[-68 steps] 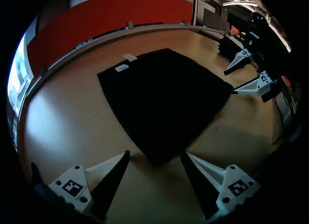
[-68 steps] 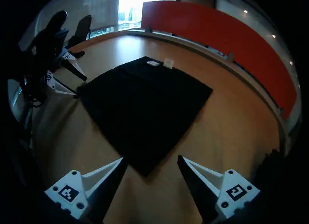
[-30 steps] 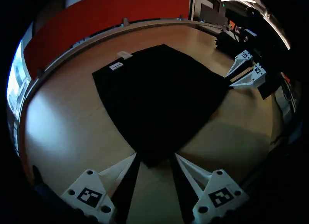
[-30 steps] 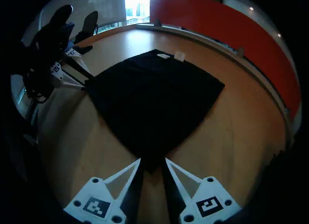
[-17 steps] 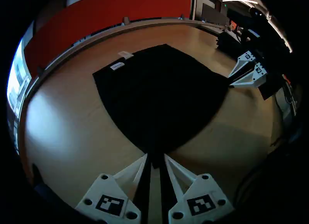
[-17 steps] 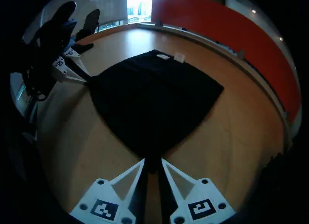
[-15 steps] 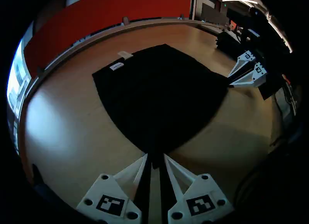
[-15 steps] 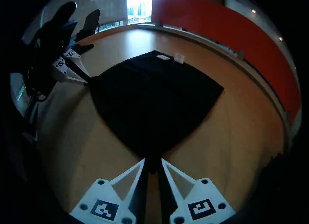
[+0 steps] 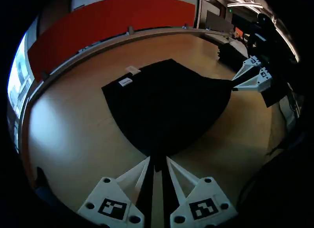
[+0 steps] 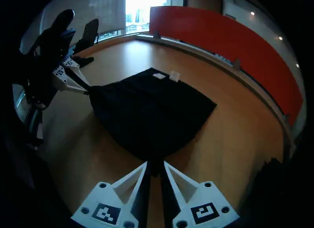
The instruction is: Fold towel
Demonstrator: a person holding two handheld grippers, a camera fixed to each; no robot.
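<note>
I have both cameras low and close over the desk (image 9: 66,129), one behind the left claw (image 9: 157,160), one behind the right claw (image 10: 156,164), each facing across the same black towel (image 9: 168,102) toward the other.

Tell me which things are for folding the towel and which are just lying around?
For the job:
- black towel
- left tool, shut on one towel corner
- right tool, shut on another corner

Just lying about:
- wooden table, under the towel
- red panel behind the table
- chairs
- window
</note>
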